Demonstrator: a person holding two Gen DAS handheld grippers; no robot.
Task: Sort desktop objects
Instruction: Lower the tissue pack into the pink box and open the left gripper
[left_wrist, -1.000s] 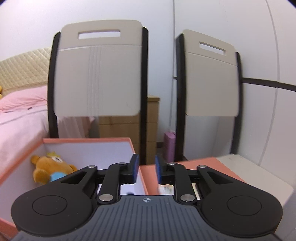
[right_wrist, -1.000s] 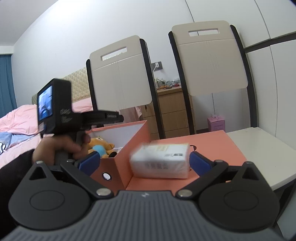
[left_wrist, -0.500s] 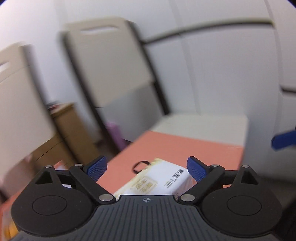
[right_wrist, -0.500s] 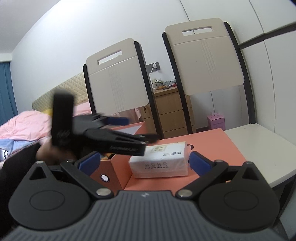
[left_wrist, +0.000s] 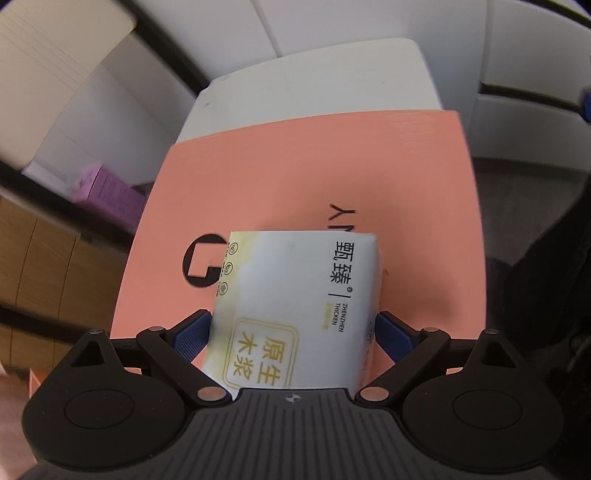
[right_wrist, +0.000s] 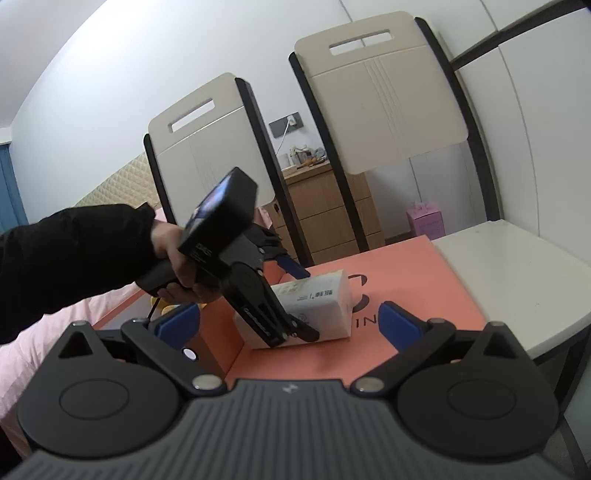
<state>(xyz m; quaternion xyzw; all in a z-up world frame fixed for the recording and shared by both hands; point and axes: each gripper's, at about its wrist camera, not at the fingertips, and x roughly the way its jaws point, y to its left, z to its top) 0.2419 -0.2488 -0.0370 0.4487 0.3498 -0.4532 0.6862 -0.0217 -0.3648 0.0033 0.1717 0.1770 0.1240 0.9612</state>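
Tissue pack (left_wrist: 295, 310) between left gripper (left_wrist: 291, 334) fingers, long side pointing away; fingers apart, closing. Right gripper (right_wrist: 288, 321) farther back, fingers apart, empty.

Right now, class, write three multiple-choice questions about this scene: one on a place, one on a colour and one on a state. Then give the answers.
1. Where does the tissue pack lie?
A. on the orange lid
B. on the bed
C. on a chair seat

2. What colour are the pads on the tool fingers?
A. red
B. blue
C. green

3. How does the right tool stand?
A. shut on the tissue pack
B. open, holding nothing
C. shut and empty

Answers:
1. A, because orange surface shows on every visible side of the pack.
2. B, because both wrist views show blue pads at the fingertips.
3. B, because its fingers are spread wide and the pack lies beyond them, untouched by them.
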